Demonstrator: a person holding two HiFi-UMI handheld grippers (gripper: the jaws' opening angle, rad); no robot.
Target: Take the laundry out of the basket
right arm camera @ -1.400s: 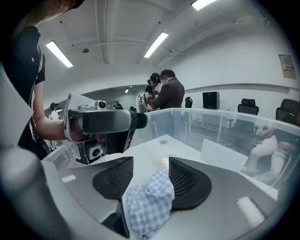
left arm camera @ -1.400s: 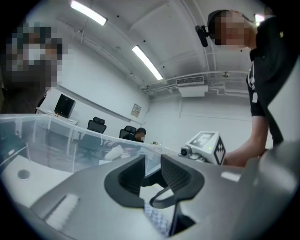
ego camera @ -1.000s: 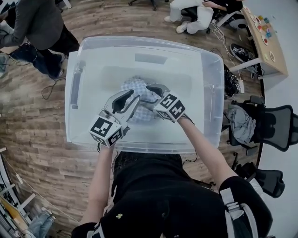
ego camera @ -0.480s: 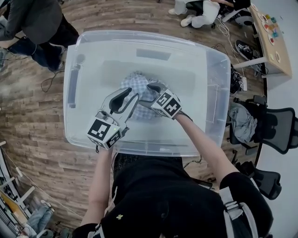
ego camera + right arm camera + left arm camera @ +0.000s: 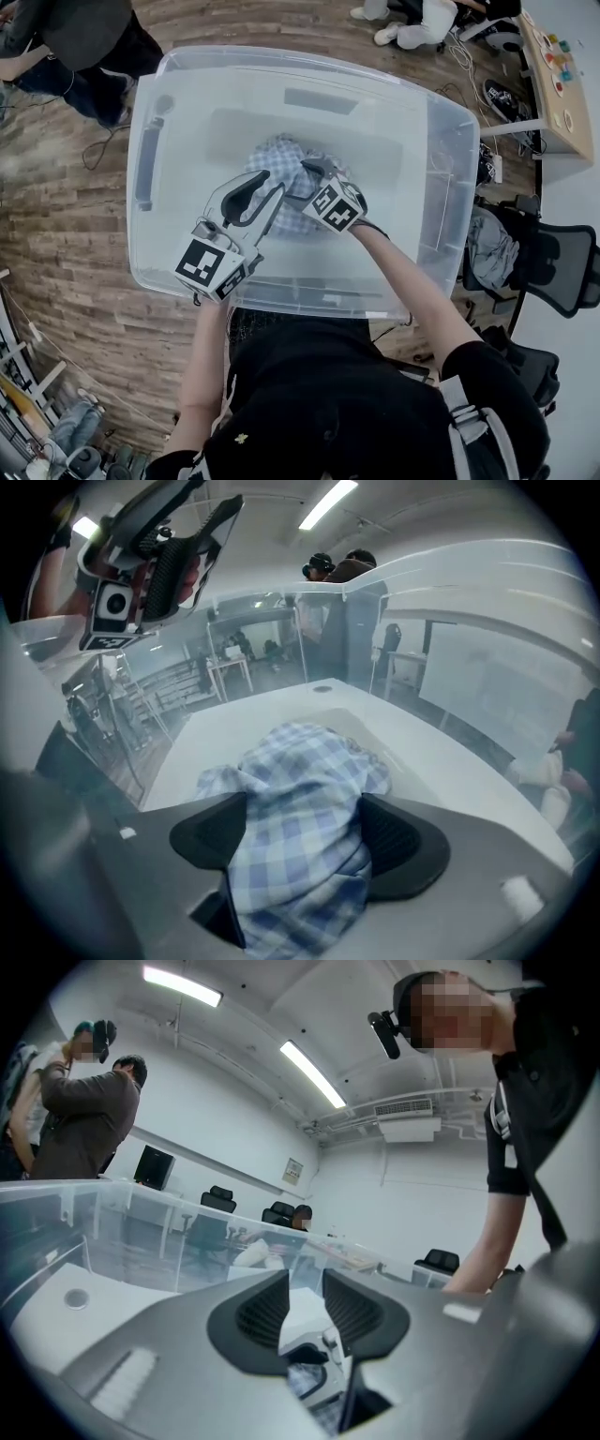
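Down inside the clear, rectangular plastic basket [image 5: 452, 131], which stands on a brown wooden plank floor [image 5: 70, 253], a crumpled blue-and-white checked cloth [image 5: 274, 157] lies on the bottom near the middle, a little toward the far side. The right claw [image 5: 311, 172] reaches in from the near right and sits right at the near edge of that cloth. In the right gripper view its jaws are opening, standing wide apart with the checked cloth [image 5: 300, 771] bunched between them; the fabric drapes over the inner edges of both black ribbed pads and spills toward the camera. The right claw [image 5: 305, 832] points along the pale basket floor, with the clear far wall [image 5: 469, 667] beyond it. The left claw [image 5: 261, 187] sits just left of the right one, touching nothing, and the right gripper view shows it raised above the cloth at the upper left. In the left gripper view the left claw [image 5: 305, 1283] has its jaws only a narrow way apart, with nothing between the pads. A person in a dark grey top [image 5: 80, 33] stands on the floor beyond the far left corner of the basket.
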